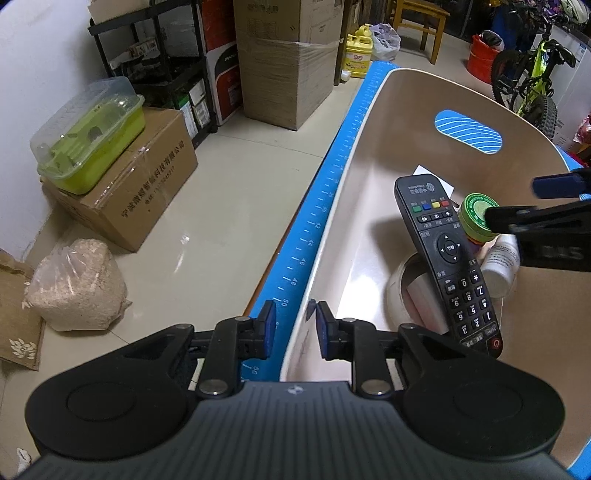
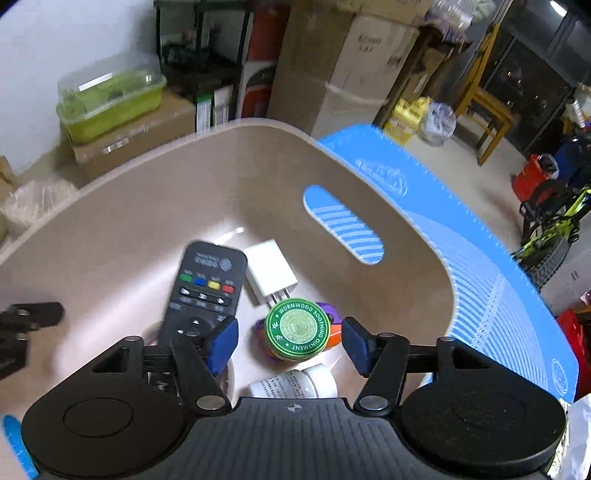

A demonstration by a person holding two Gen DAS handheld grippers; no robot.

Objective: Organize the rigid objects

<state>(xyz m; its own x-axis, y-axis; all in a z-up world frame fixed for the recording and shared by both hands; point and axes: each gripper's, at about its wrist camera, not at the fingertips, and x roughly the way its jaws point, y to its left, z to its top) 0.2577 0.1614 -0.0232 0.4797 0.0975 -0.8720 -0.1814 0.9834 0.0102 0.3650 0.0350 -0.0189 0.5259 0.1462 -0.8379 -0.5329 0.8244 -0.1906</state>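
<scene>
A beige bin (image 1: 373, 122) (image 2: 147, 206) stands on a blue mat (image 1: 332, 177) (image 2: 480, 236). In it lie a black remote (image 1: 447, 258) (image 2: 207, 288), a green ointment tin (image 1: 476, 218) (image 2: 297, 328), a white charger (image 2: 269, 273), a white bottle (image 1: 500, 262) (image 2: 295, 384), a tape roll (image 1: 406, 291) and a purple-orange toy (image 2: 332, 332). My left gripper (image 1: 293, 328) straddles the bin's near-left rim, its jaws slightly apart with the rim between them. My right gripper (image 2: 290, 343) is open and empty just above the tin; its fingers show in the left wrist view (image 1: 524, 218).
A cardboard box (image 1: 129, 192) with a green-lidded container (image 1: 88, 136) and a bag of shavings (image 1: 77, 284) sit on the floor to the left. Tall boxes (image 1: 288, 62), a yellow jug (image 1: 358, 51), a wooden chair (image 1: 417, 22) and a bicycle (image 1: 532, 81) stand beyond.
</scene>
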